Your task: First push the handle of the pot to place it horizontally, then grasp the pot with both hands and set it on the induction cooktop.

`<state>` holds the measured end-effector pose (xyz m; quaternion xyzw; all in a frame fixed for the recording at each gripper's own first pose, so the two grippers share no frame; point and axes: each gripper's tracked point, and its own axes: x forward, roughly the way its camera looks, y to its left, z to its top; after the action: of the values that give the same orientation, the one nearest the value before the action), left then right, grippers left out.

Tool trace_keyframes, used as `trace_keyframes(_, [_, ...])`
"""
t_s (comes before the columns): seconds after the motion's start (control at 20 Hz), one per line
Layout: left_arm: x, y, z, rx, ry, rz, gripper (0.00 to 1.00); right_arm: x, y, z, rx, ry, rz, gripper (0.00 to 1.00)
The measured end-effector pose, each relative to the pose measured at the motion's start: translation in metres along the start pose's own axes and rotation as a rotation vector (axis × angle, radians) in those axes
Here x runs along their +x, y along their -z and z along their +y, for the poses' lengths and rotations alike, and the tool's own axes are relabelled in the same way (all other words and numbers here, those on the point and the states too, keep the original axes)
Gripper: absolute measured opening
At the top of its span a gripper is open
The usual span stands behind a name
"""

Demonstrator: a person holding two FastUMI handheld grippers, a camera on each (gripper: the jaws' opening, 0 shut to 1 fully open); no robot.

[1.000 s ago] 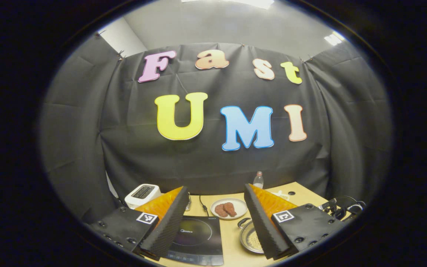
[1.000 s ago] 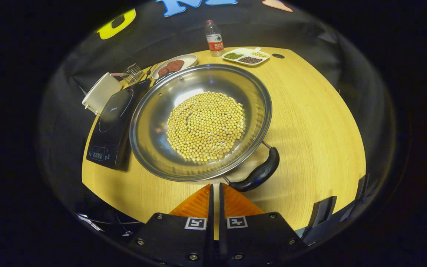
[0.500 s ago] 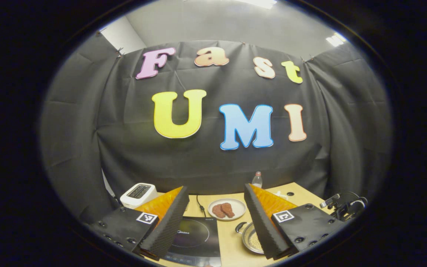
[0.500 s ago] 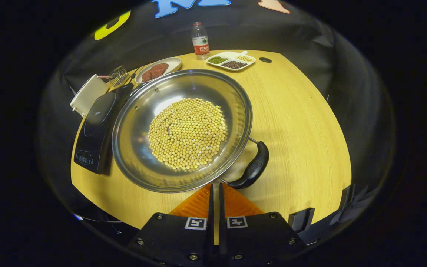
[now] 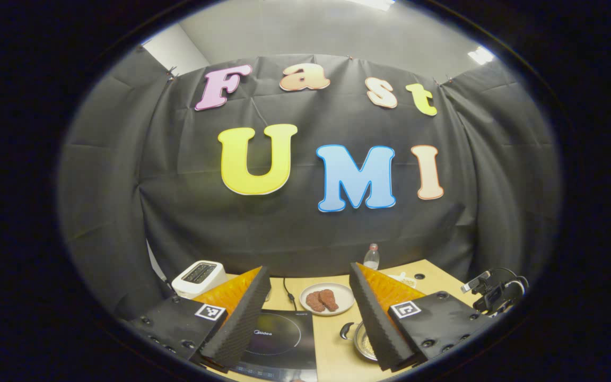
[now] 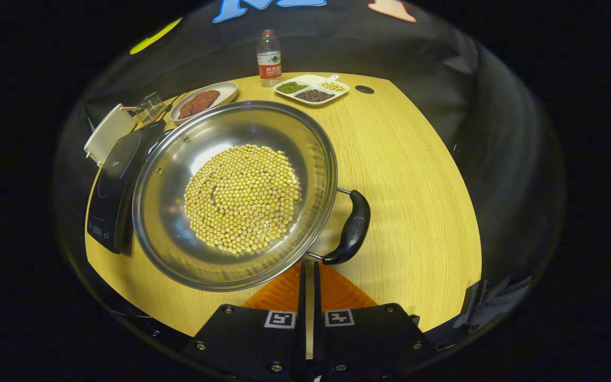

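While the pot sits on the tabletop beside the induction cooktop, right gripper pressed together near handle, left gripper spread; lift remains.

"Midea" brand mark on induction cooktop, between left gripper fingers. Square coded markers on both gripper bodies. Water bottle label, far beyond right gripper, too small to read.

Black cloth wall backs a wooden table; ceiling light glows above.
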<state>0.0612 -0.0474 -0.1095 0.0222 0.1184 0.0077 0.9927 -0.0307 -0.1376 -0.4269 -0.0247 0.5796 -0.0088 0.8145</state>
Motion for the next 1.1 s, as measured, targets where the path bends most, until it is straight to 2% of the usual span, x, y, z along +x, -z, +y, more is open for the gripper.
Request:
trace_keyframes(0.25, [0.010,0.007,-0.004,0.005,-0.009,0.017,0.94,0.011,-0.011,-0.020,0.028,0.012,0.010,0.06])
trace_keyframes(0.6, [0.022,0.018,-0.004,-0.010,-0.047,0.039,0.94,0.028,-0.041,-0.041,0.000,0.040,-0.004,0.06])
trace_keyframes(0.65, [0.023,0.020,-0.003,-0.013,-0.054,0.045,0.97,0.030,-0.045,-0.043,-0.005,0.040,-0.004,0.06])
trace_keyframes(0.85, [0.024,0.027,-0.003,-0.020,-0.068,0.059,0.94,0.034,-0.056,-0.046,-0.021,0.042,-0.014,0.06])
trace_keyframes(0.95, [0.023,0.027,-0.002,-0.017,-0.069,0.059,1.00,0.035,-0.058,-0.047,-0.021,0.039,-0.015,0.06])
trace_keyframes(1.0, [0.022,0.026,-0.002,-0.018,-0.066,0.057,0.94,0.032,-0.057,-0.047,-0.020,0.036,-0.019,0.06])
trace_keyframes(1.1, [0.019,0.025,-0.001,-0.022,-0.058,0.047,0.94,0.022,-0.056,-0.048,-0.005,0.038,-0.051,0.06])
